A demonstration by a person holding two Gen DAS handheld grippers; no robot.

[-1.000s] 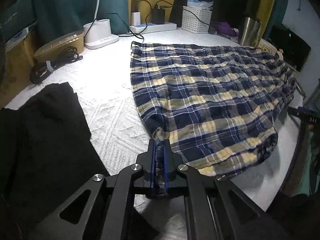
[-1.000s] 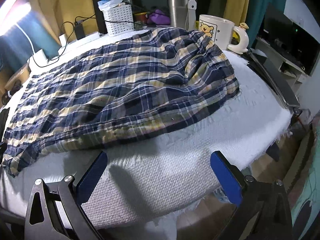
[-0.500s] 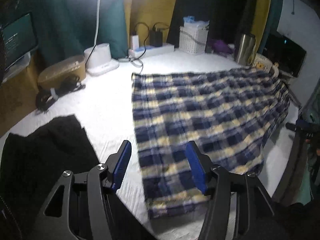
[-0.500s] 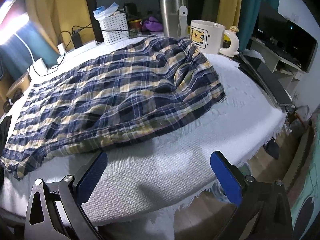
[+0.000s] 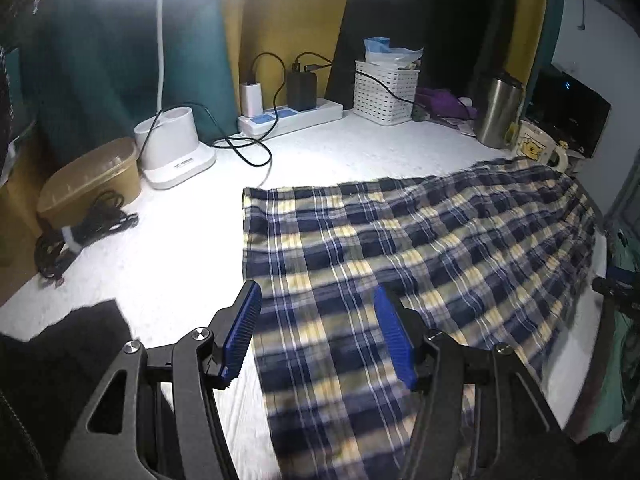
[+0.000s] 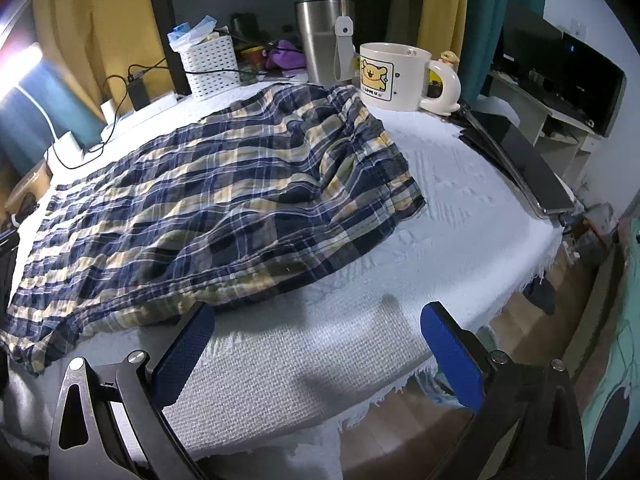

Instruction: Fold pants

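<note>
The navy, yellow and white plaid pants lie spread flat on the white cloth-covered table, leg ends toward the left wrist camera and the bunched waist toward the mug. My left gripper hovers open above the near leg end, nothing between its blue pads. In the right wrist view the same pants stretch from the left edge to the centre. My right gripper stands wide open over the table's front edge, just right of the pants' near hem, holding nothing.
A dark garment lies at the table's near left. At the back stand a lamp base, power strip, white basket, steel tumbler and bear mug. A flat dark device lies at the right edge.
My left gripper let go of the pant leg end, opened and drew back and up. The pants now lie flatter. The right gripper stayed open and hardly moved.
</note>
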